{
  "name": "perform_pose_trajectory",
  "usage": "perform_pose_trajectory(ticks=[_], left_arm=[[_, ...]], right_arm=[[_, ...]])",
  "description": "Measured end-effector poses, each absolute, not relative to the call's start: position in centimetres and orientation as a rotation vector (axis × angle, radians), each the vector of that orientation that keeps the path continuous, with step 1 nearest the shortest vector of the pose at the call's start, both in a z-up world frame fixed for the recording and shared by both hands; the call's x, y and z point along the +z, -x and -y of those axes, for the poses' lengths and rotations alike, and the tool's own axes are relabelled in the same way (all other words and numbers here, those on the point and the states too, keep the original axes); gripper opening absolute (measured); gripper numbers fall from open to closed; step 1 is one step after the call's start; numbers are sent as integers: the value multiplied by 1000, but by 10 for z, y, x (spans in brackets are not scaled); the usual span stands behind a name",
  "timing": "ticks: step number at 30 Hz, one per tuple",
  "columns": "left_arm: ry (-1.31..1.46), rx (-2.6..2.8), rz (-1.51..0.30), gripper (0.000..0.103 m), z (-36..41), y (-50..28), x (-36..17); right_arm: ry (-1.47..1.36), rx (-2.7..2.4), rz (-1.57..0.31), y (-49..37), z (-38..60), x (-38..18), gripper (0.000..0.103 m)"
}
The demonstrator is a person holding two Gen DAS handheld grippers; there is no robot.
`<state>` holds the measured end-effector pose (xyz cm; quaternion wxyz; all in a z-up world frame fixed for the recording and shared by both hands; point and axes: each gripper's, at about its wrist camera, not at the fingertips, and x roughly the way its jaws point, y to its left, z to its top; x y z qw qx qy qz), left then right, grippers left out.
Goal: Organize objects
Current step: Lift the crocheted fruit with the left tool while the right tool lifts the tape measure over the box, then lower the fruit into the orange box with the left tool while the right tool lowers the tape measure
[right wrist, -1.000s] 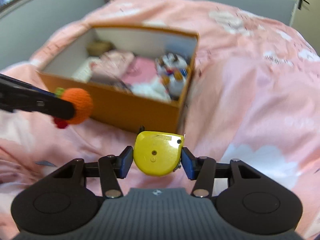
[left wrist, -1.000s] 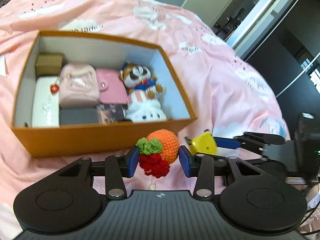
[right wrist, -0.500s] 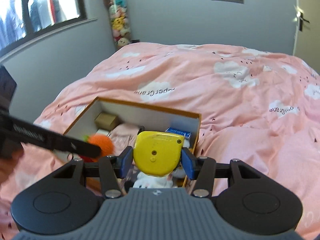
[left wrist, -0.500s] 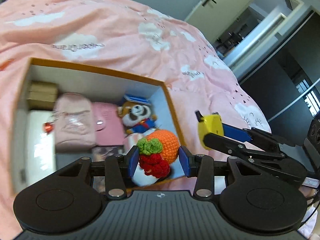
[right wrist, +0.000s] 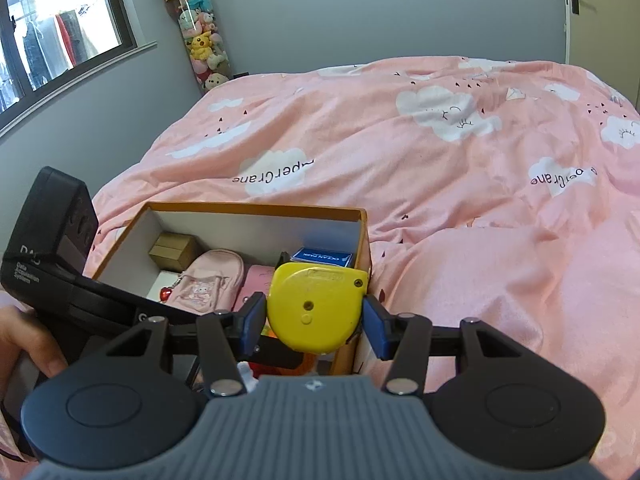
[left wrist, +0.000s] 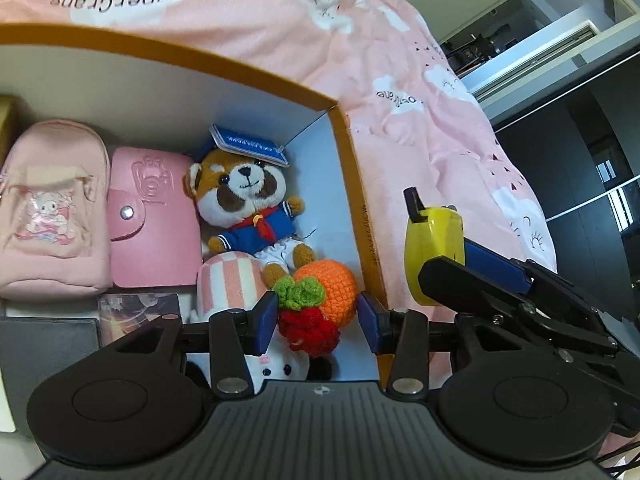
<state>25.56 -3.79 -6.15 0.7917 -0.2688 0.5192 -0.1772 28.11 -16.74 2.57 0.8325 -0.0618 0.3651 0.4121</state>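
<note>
The left tool (left wrist: 318,318) pinches a crochet fruit (left wrist: 320,300) over the box (left wrist: 360,208); the right tool (right wrist: 314,326) pinches a tape measure (right wrist: 316,308) beside it.

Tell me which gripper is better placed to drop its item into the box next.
Left. The left gripper holds the crochet fruit already over the inside of the box; the right gripper holds the tape measure outside the box wall.

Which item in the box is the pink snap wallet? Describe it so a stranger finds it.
Look inside the orange box on the pink bed. The wallet lies flat between the pink pouch and the sailor plush. It alone has a silver snap.
</note>
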Motion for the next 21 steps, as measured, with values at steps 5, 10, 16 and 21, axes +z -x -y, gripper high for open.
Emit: perform_pose_trajectory(ticks=[5, 10, 16, 21], left_arm=[[646, -390, -1134, 54, 30, -258, -71], [698, -404, -1108, 63, 15, -253, -66], [639, -324, -1029, 55, -9, -244, -43], [556, -193, -973, 55, -32, -238, -26]], right_arm=[[133, 874, -779, -287, 165, 23, 54], [146, 873, -771, -289, 164, 24, 54], [172, 903, -748, -286, 154, 28, 54], [248, 949, -728, -278, 128, 26, 54]])
